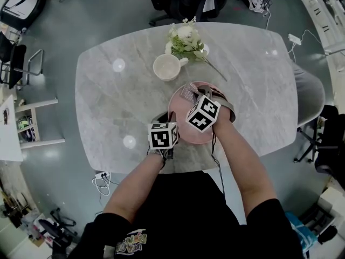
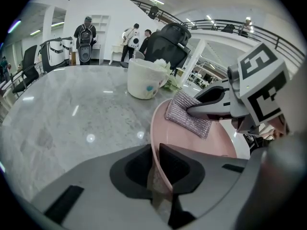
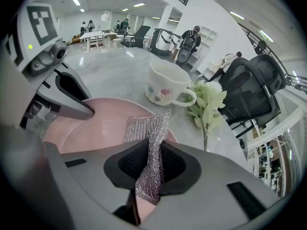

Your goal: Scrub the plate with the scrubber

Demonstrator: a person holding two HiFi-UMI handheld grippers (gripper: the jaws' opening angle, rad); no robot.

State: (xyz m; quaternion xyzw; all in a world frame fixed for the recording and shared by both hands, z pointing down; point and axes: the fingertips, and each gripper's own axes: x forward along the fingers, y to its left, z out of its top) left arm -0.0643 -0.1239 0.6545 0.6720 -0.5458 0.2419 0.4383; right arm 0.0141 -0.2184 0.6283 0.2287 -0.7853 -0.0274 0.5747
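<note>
The silvery metallic mesh scrubber (image 3: pixel 147 128) is pinched right between the jaws of the right gripper (image 3: pixel 149 163). They're closed on its crumpled middle, and the free end fans out past the tips onto the far part of the round pink plate (image 3: pixel 96 126). The left gripper (image 2: pixel 154 164) has its jaws clamped on the plate's near-left rim, one pad inside the dish, one outside. Both forearms reach in from the near edge of the table, and both grippers tilt steeply down, the right one leaning over the plate. The plate's smooth and glossy, shallow with a raised lip, and sits on the grey-veined marble tabletop (image 1: pixel 118 99). Just past it there's a white ceramic mug (image 3: pixel 165 86) with pastel spots, plus a sprig of white flowers with green leaves (image 3: pixel 207 99).
</note>
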